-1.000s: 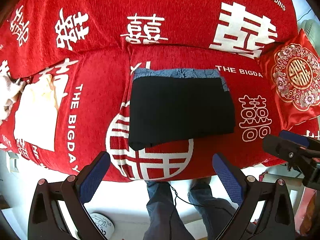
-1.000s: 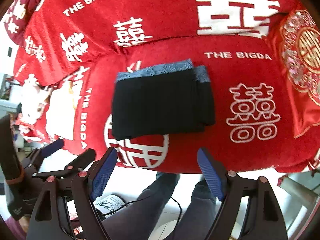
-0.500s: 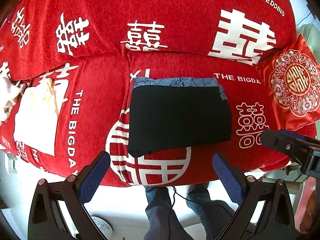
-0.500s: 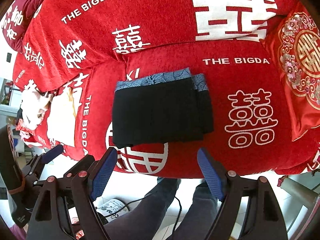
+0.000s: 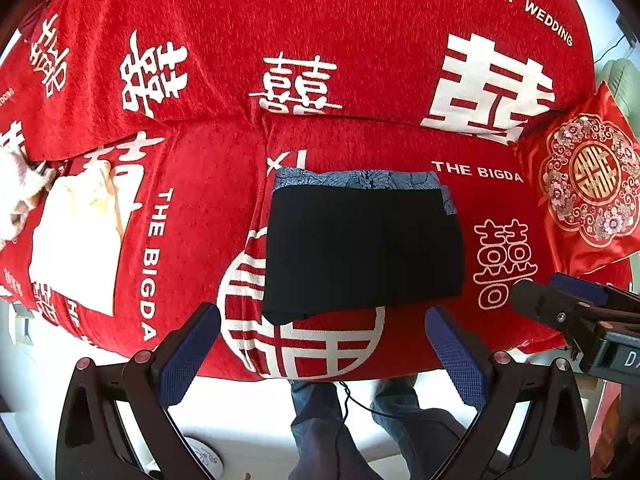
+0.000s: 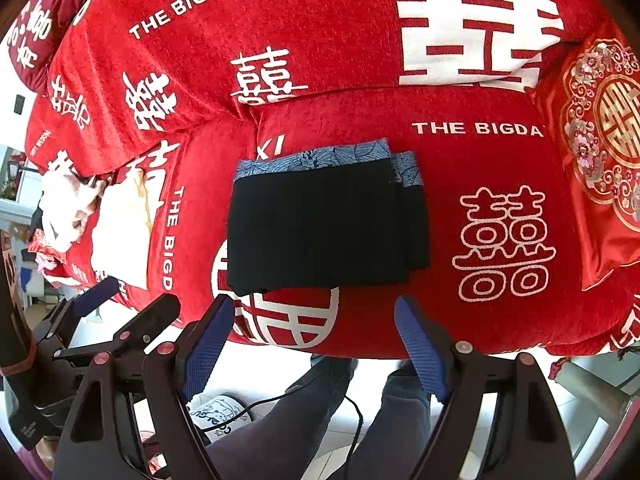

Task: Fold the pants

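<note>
The black pants (image 5: 362,250) lie folded into a flat, squarish stack on the seat of the red wedding-print sofa (image 5: 200,200), a blue patterned waistband showing along the far edge and a second layer peeking out on the right. My left gripper (image 5: 322,354) and right gripper (image 6: 314,346) both hang spread wide and empty, short of the sofa's front edge.

Left gripper (image 5: 322,344) and right gripper (image 6: 314,340) were held level side by side, jaws spread wide and empty, blue pads (image 5: 456,356) pointing toward 12 o'clock; the operator's legs (image 6: 320,420) stood at 6 o'clock.
</note>
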Available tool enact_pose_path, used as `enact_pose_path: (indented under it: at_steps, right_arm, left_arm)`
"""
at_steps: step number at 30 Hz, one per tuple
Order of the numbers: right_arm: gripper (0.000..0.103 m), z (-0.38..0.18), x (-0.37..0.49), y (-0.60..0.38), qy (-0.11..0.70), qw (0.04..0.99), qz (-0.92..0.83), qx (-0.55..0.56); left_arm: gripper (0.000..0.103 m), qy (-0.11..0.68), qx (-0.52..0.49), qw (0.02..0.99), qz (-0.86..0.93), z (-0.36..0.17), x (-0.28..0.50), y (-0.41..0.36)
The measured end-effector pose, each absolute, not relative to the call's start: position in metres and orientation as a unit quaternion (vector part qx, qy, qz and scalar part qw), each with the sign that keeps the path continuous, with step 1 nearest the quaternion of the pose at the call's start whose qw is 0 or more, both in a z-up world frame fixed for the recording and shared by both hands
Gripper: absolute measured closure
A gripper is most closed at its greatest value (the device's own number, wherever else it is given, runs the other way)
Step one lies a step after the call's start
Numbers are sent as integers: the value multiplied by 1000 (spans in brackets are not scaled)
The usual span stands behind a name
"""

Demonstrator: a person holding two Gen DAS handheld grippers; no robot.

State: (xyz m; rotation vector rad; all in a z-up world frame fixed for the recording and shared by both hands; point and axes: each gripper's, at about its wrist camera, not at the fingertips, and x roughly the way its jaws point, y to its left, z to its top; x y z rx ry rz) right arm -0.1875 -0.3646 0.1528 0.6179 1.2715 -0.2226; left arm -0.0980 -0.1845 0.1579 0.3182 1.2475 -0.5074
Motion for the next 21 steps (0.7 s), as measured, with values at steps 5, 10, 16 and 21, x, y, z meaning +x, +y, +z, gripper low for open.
enact_pose_path:
  at_steps: [5, 10, 16, 21]
  right_arm:
    - [18, 153, -187, -363, 586, 754, -106, 276]
    - [18, 154, -186, -361, 590, 756, -111, 260]
    - [18, 154, -186, -361, 593, 755, -115, 255]
    - [18, 155, -185, -360, 593, 756, -116, 252]
  left_arm:
    - [1, 571, 149, 774, -231, 160, -98, -184]
    - [1, 568, 151, 775, -230, 161, -99, -186]
    - [1, 562, 153, 781, -226, 164, -100, -185]
    - [1, 565, 151, 781, -221, 163, -99, -184]
